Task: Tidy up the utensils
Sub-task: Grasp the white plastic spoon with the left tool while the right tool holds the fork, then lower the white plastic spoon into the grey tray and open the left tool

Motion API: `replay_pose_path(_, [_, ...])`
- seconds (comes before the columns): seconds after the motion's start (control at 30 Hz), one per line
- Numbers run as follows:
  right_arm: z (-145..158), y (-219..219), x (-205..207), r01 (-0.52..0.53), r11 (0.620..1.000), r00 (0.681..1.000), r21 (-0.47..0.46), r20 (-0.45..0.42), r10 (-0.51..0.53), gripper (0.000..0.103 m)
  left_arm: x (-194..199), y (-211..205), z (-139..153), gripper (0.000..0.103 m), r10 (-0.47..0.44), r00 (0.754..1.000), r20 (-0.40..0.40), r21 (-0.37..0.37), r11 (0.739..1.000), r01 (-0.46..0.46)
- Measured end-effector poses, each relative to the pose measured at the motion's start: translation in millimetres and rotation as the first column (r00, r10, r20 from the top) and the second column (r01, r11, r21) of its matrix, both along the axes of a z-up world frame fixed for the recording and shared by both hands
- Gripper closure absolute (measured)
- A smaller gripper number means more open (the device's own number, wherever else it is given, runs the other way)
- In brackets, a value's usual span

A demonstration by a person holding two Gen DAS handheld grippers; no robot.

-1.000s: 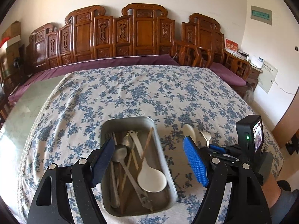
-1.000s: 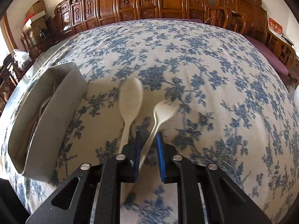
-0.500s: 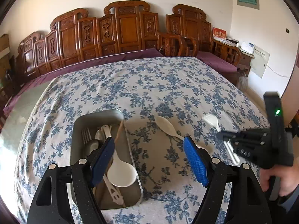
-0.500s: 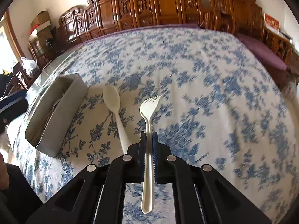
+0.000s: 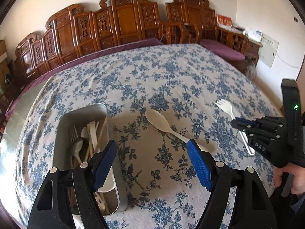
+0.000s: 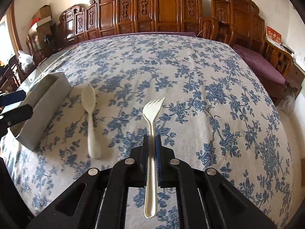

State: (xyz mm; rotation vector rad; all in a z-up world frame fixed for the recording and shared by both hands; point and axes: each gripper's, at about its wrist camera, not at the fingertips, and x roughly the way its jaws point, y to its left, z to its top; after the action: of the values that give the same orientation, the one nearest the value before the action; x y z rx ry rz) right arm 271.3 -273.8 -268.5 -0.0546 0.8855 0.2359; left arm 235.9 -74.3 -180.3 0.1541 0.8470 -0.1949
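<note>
Item: right tongs, blades pressed together on the handle of a cream plastic fork; fork held clear of the surface, tines pointing away from the camera, handle end passing back between the blades. In the left wrist view the same fork showed only its head and part of its handle, the middle being hidden by the right tongs. Item: left tongs, blue pads spread wide with nothing between them, hovering beside the metal tray, on the spoon's side. Item: cream plastic spoon, lying on the surface just beside the tray, bowl away from the camera; the end of its handle was cut off behind a left tong pad. In the right wrist view the spoon lay between the tray and the held fork. Item: tray contents, partly covered by the other left pad: a metal spoon, a metal fork, white plastic pieces and wooden sticks, the count hard to make out. From the right wrist view only the tray's outer wall showed. Surface covered in blue floral cloth. Carved wooden benches stood beyond the tray, along the wall.
</note>
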Motion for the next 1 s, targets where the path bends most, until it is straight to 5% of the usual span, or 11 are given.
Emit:
replay_pose_path(0.27, [-1,-15,3,0.026,0.998,1.0,0.063,-0.011,-0.025,0.095,30,-26,-29,0.03,0.002,0.996,-0.094,-0.002,1.0,-0.002])
replay_pose_path(0.63, [-2,-15,4,0.024,0.996,1.0,0.082,-0.02,-0.023,0.095,72,-50,-70,0.043,0.03,0.967,-0.255,-0.042,0.998,-0.042])
replay_pose_path(0.73, [-3,-14,3,0.021,0.995,0.999,0.097,-0.029,-0.018,0.095,71,-47,-74,0.055,0.046,0.964,-0.261,-0.031,0.998,-0.056])
replay_pose_path(0.87, [-6,-10,-1,0.016,0.995,0.999,0.1,-0.04,-0.012,0.095,63,-37,-71,0.091,0.056,0.962,-0.267,-0.008,0.998,-0.06])
replay_pose_path(1.0, [-6,-5,-5,0.002,0.995,0.999,0.105,-0.049,0.003,0.095,57,-27,-67,0.096,0.04,0.957,-0.287,-0.018,0.999,-0.047])
